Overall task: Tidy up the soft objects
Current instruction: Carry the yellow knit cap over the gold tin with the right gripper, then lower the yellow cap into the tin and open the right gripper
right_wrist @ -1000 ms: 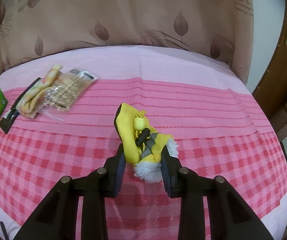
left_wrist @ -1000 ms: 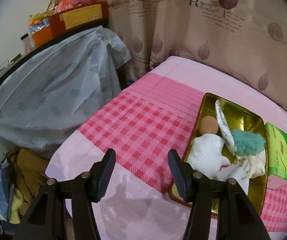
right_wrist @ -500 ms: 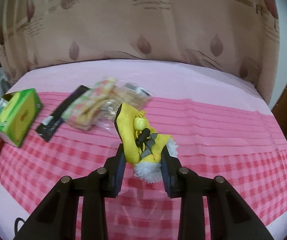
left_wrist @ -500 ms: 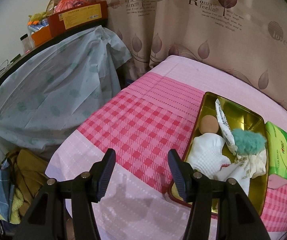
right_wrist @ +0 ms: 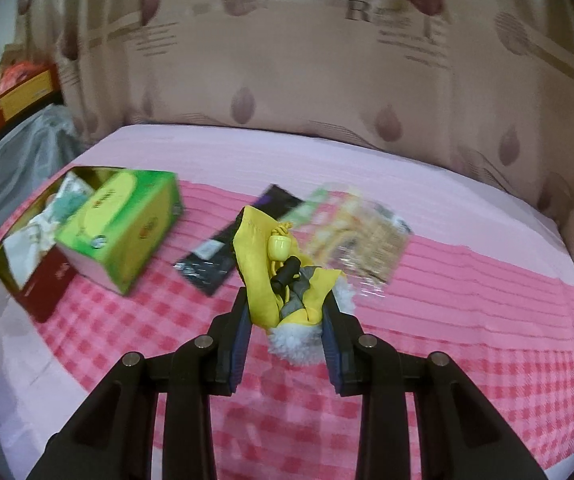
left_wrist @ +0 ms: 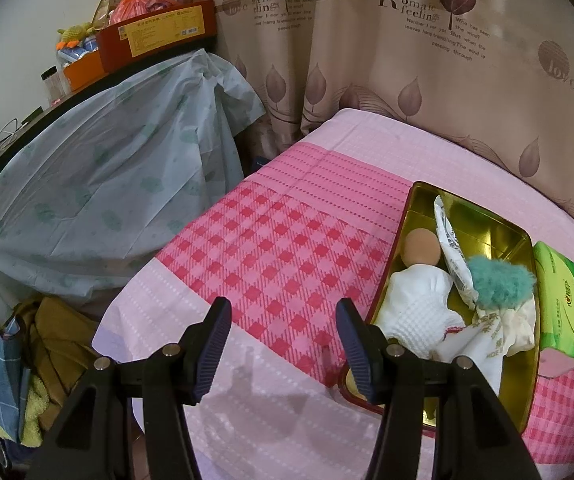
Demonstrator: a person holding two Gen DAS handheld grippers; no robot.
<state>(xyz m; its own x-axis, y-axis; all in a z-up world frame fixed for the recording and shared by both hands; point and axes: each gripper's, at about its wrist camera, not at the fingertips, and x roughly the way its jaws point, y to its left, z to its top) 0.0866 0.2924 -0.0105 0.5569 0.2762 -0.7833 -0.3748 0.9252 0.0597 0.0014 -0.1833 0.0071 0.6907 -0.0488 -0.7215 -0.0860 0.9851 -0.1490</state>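
Observation:
My right gripper is shut on a yellow plush pouch with a white pompom and a small yellow charm, held above the pink checked bed. A gold tin tray lies at the bed's left end and holds a white cloth, a teal fluffy piece, a tan sponge ball and a white packet. The tray also shows in the right wrist view at far left. My left gripper is open and empty over the bed, just left of the tray.
A green tissue box sits against the tray's right side. A black packet and clear snack bags lie beyond the pouch. A curtain hangs behind the bed. A covered shelf and a pile of clothes stand left of the bed.
My right gripper has swung left with the pouch, so the tissue box and the tray have come into its view. My left gripper has barely moved.

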